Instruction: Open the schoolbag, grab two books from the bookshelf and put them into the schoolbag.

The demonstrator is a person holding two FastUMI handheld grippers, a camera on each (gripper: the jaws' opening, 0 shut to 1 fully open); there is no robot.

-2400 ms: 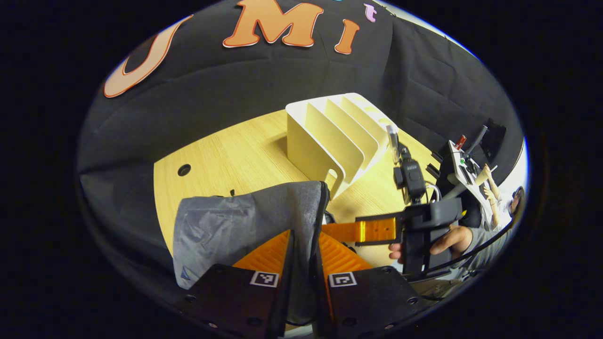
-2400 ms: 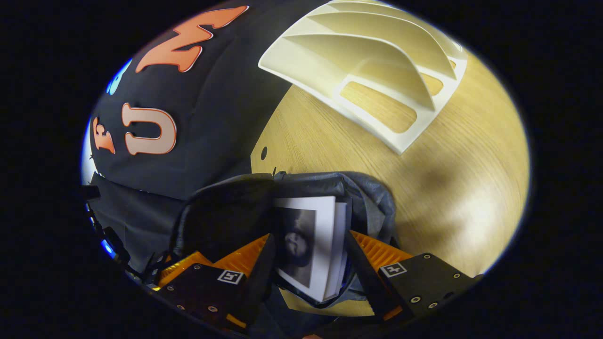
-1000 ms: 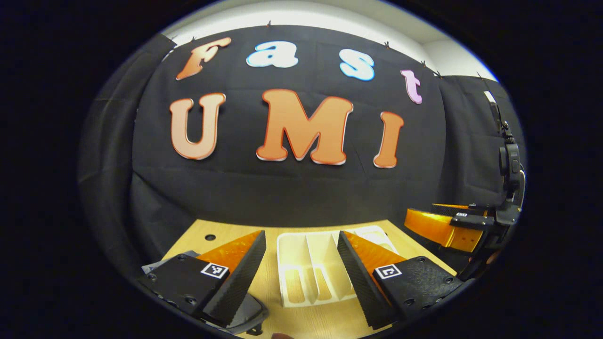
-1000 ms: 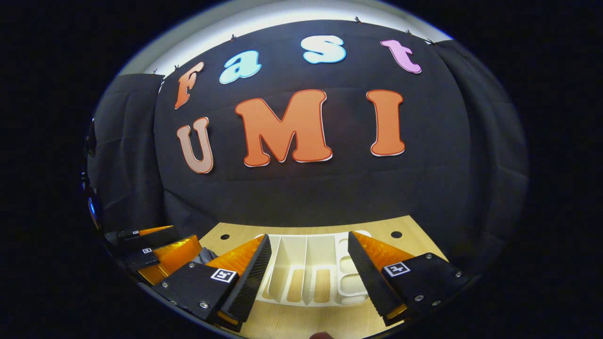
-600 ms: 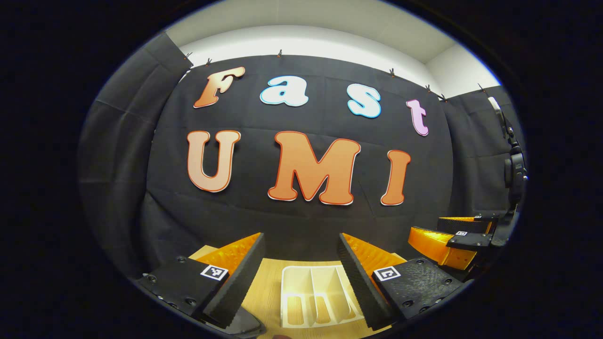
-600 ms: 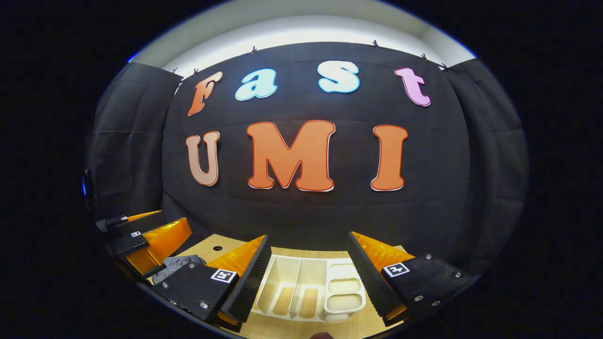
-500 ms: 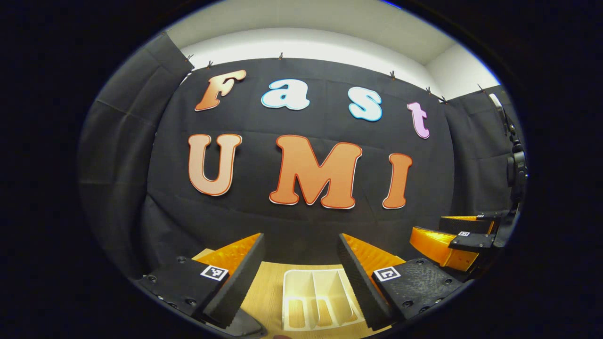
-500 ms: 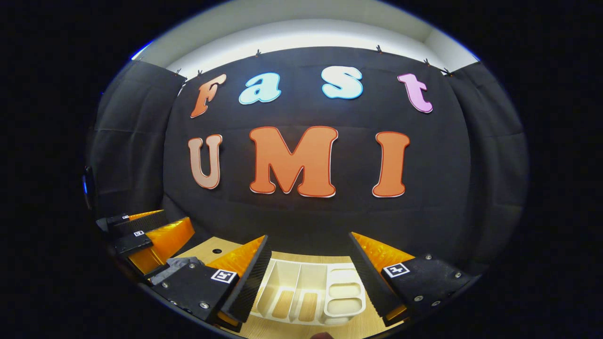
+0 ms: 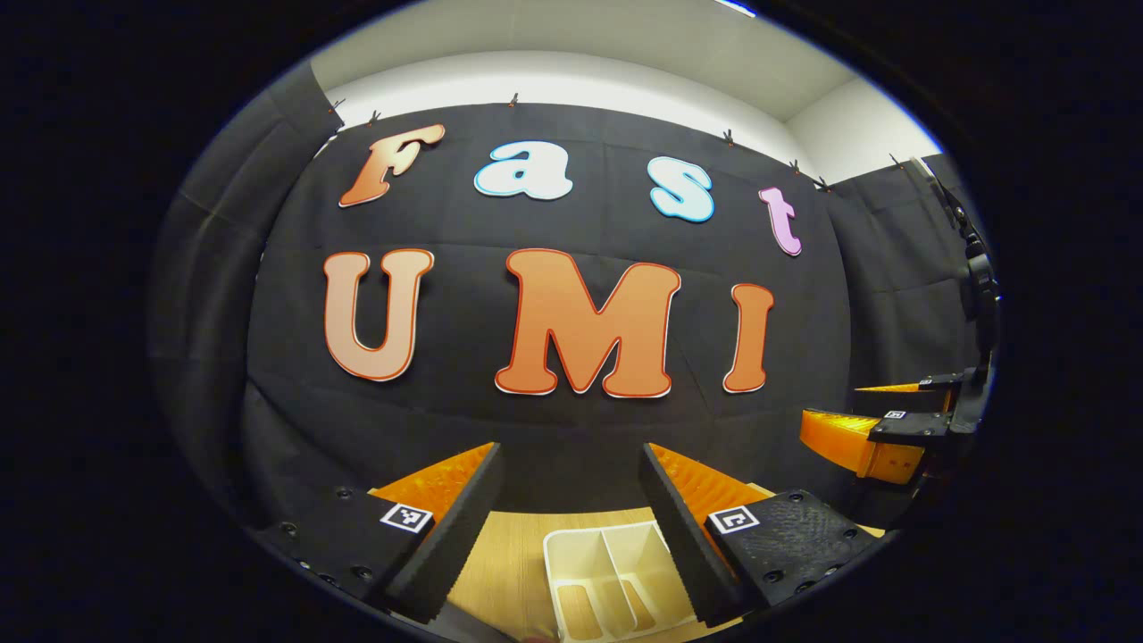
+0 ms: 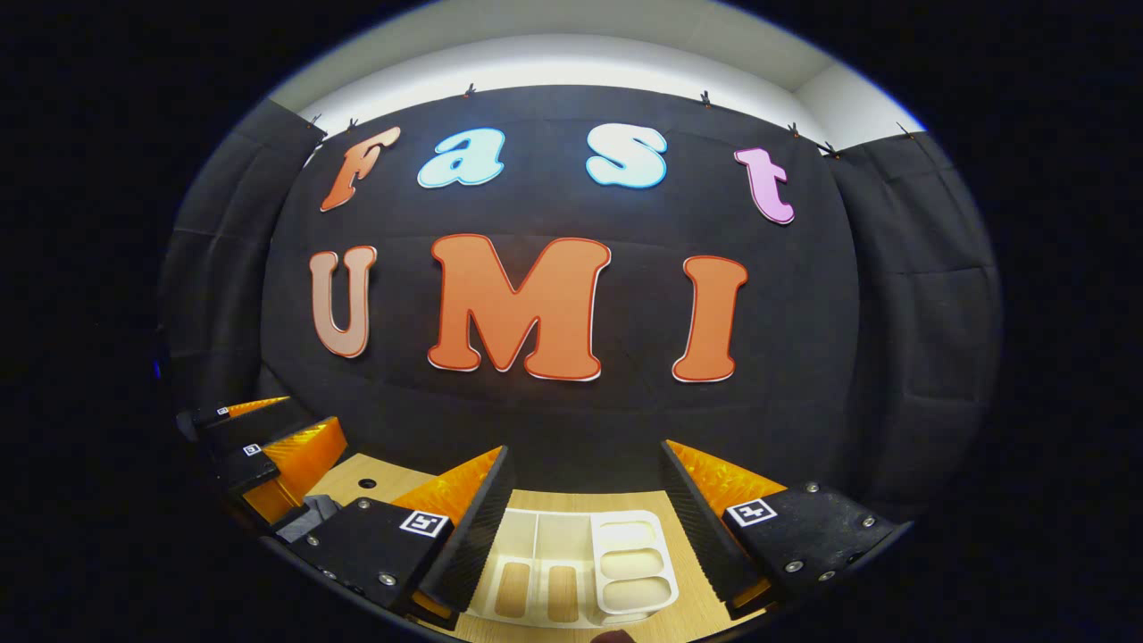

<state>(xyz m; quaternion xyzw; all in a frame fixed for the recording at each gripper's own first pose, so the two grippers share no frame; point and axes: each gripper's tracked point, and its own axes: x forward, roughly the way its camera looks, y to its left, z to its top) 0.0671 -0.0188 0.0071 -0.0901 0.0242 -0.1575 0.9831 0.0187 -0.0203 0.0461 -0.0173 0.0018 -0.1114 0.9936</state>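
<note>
My left gripper (image 9: 571, 451) is open and held level, facing the booth wall with nothing between its fingers. Below it the white bookshelf (image 9: 616, 580) stands on the wooden table (image 9: 500, 554), its slots bare. My right gripper (image 10: 585, 451) is open too, over the same bookshelf (image 10: 580, 563). A corner of the grey schoolbag (image 10: 304, 518) shows at the lower left of the right gripper view, under the left gripper (image 10: 268, 438). In the left gripper view the right gripper (image 9: 884, 429) hangs at the far right.
The black cloth wall rises just behind the table's far edge. A small round hole (image 10: 366, 483) sits in the tabletop left of the bookshelf. A dark stand with a device (image 9: 978, 286) is at the right edge of the left gripper view.
2.4 s ago the left gripper pinched the bag's edge while the right held a book in its mouth. Both have let go, opened, risen and tilted up toward the wall.
</note>
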